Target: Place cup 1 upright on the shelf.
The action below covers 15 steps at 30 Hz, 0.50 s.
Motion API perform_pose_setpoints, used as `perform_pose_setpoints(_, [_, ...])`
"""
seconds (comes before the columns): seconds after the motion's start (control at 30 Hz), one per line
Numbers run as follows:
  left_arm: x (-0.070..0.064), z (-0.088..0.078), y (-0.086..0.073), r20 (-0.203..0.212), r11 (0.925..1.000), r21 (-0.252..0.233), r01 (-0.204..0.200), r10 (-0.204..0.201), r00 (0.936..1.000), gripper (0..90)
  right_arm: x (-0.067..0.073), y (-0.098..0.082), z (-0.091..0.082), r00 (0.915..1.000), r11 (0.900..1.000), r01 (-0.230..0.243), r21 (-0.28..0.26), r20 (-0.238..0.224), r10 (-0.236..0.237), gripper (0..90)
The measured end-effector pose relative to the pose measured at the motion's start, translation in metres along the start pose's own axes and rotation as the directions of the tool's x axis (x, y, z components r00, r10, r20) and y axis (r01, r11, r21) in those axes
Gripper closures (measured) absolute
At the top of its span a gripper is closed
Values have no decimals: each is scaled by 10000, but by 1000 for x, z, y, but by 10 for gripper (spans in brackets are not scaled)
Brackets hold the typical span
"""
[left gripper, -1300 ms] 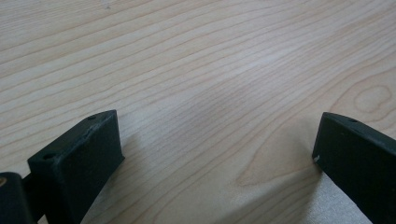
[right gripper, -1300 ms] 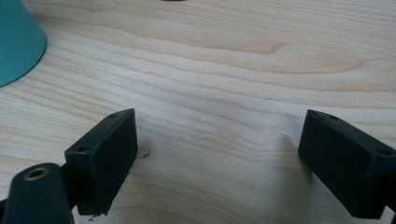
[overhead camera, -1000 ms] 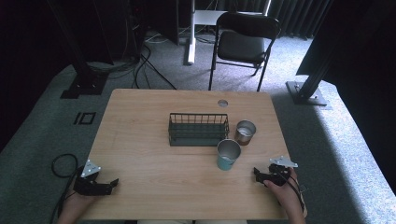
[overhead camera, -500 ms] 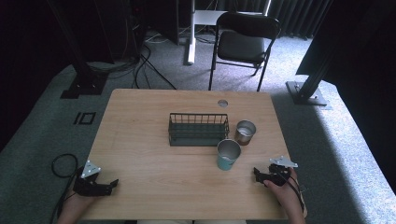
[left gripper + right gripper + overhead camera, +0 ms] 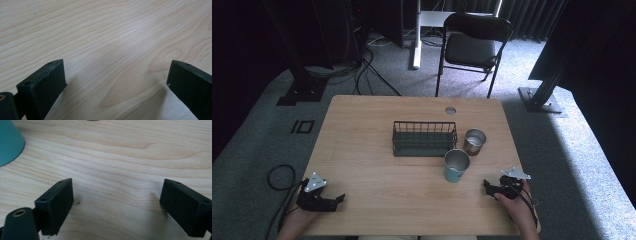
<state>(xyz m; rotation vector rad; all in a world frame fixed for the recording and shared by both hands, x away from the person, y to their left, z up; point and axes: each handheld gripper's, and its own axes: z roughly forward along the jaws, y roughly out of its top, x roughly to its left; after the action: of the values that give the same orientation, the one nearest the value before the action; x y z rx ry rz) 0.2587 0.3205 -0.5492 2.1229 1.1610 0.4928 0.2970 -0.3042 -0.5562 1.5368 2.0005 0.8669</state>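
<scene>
Honestly, both grippers sit with jaws spread wide, grasping nothing: left gripper [image 5: 337, 199] near-left, right gripper [image 5: 489, 188] near-right. The teal cup [image 5: 456, 167] stands just left of the right one, in front of the wire basket [image 5: 424, 138], so a sloppy reach could tip it into the steel cup [image 5: 474, 142].

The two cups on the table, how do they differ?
The teal cup is taller and stands nearer the person; the brown cup is shorter and sits farther back, beside the wire basket's right end. The teal cup is closer to the right gripper. Both stand upright, open-topped, with metallic insides.
</scene>
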Motion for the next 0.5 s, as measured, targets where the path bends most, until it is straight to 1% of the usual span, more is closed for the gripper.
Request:
perform_pose_setpoints(0.07, [-2,1,2,233,10000,6,-22,22,9997,27,0,0,0,10000,10000,1,-1,-1,-1,114])
perform_pose_setpoints(0.23, [-11,7,8,442,9993,65,-361,358,9984,27,0,0,0,10000,10000,1,-2,0,-1,114])
perform_pose_setpoints(0.33, [-14,9,10,587,9991,58,-429,425,9974,27,0,0,0,10000,10000,-2,2,1,2,114])
perform_pose_setpoints(0.4, [-19,12,13,644,9983,-10,-588,587,9962,27,0,0,0,10000,10000,5,-1,1,-5,114])
perform_pose_setpoints(0.5, [-22,13,14,626,9979,-62,-644,647,9959,28,0,0,0,10000,10000,4,0,2,-4,114])
